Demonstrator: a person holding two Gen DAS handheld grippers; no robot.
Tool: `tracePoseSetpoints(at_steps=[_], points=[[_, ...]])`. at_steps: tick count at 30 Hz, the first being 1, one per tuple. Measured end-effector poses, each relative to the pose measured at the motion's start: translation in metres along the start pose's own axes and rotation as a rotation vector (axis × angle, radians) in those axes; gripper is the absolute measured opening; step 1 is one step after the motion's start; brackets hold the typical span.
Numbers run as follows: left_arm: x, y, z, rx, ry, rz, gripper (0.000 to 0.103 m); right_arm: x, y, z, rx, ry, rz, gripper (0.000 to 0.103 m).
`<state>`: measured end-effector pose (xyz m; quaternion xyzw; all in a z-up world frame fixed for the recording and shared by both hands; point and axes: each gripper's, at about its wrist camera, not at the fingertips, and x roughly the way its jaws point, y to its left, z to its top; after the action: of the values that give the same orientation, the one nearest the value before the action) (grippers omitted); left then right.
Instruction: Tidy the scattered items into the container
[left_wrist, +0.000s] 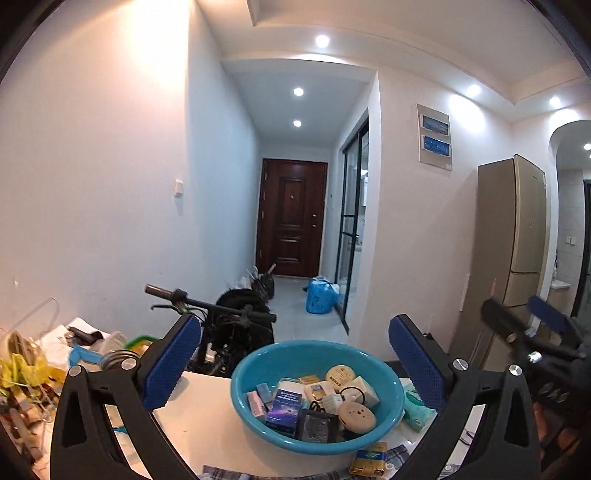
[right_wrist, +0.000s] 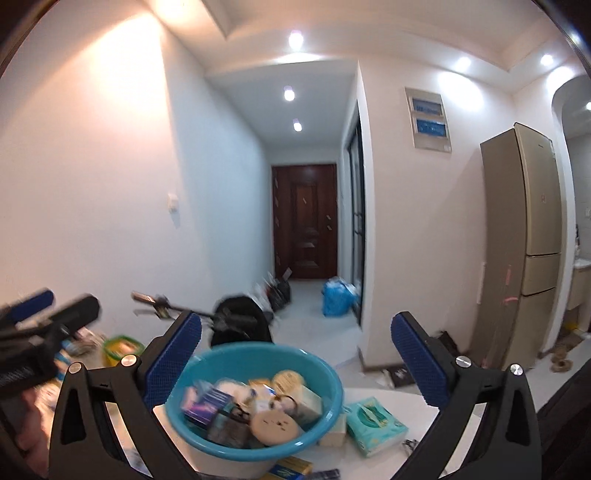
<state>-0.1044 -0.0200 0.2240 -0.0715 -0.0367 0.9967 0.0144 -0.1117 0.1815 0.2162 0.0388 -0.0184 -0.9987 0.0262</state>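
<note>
Both sets of fingers stand wide apart and hold nothing as two hand-held grippers hang level above a white table (left_wrist: 199, 424), the left gripper (left_wrist: 291, 363) and the right gripper (right_wrist: 295, 360) each framing the task's teal basin (left_wrist: 258, 428).

At the table's near edge a yellow-and-blue packet (left_wrist: 369, 459) lies just outside the basin, on a checked cloth (left_wrist: 397, 453). The basin itself sits near the middle of the table and is already well filled: a dark blue box (left_wrist: 284, 406), a round beige disc (left_wrist: 357, 417) and a round tin (left_wrist: 340, 373) among small cartons. Just beside its right wall, toward the table's right edge, rests a green tissue pack (right_wrist: 375, 424), also not yet inside.

By the look of it, the work is between pickups. The next move calls for one gripper to dip and close on a straggler, likely the tissue pack or the packet; the basin's raised rim is what stands in the way of a low reach.

Left of the table, clutter piles up, a green-rimmed tub (right_wrist: 123, 345) included. Beyond stand a scooter's handlebar (left_wrist: 207, 304), a blue bag (left_wrist: 319, 301) on the hallway floor, a tall fridge (right_wrist: 524, 236) and a dark front door (left_wrist: 291, 218).
</note>
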Motion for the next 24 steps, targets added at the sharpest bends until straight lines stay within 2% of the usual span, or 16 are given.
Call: tracePoseSetpoints(at_steps=[5,9,12,14,19,21,24], points=[[-0.01,0.003,0.003,-0.038,0.0,-0.042,0.103,-0.025,-0.004,0.009,0.008,-0.057,0.002,0.102],[-0.006,0.004,0.006,-0.03,0.058,-0.062,0.103,-0.026,-0.005,0.006,0.019,-0.024,0.023,0.102],[-0.012,0.002,0.001,-0.005,0.066,-0.072,0.103,-0.027,-0.003,0.001,-0.01,0.001,0.014,0.102],[-0.021,-0.001,-0.002,0.021,0.046,-0.051,0.103,-0.033,-0.002,-0.002,-0.014,0.001,-0.005,0.102],[-0.043,-0.008,-0.009,0.082,-0.008,0.032,0.103,-0.041,0.005,-0.01,-0.049,0.04,0.023,0.102],[-0.048,-0.006,-0.012,0.066,-0.022,0.034,0.103,-0.044,0.008,-0.015,-0.07,0.045,0.016,0.102],[-0.05,-0.003,-0.018,0.056,0.002,0.009,0.103,-0.048,0.011,-0.022,-0.081,0.057,0.021,0.102]])
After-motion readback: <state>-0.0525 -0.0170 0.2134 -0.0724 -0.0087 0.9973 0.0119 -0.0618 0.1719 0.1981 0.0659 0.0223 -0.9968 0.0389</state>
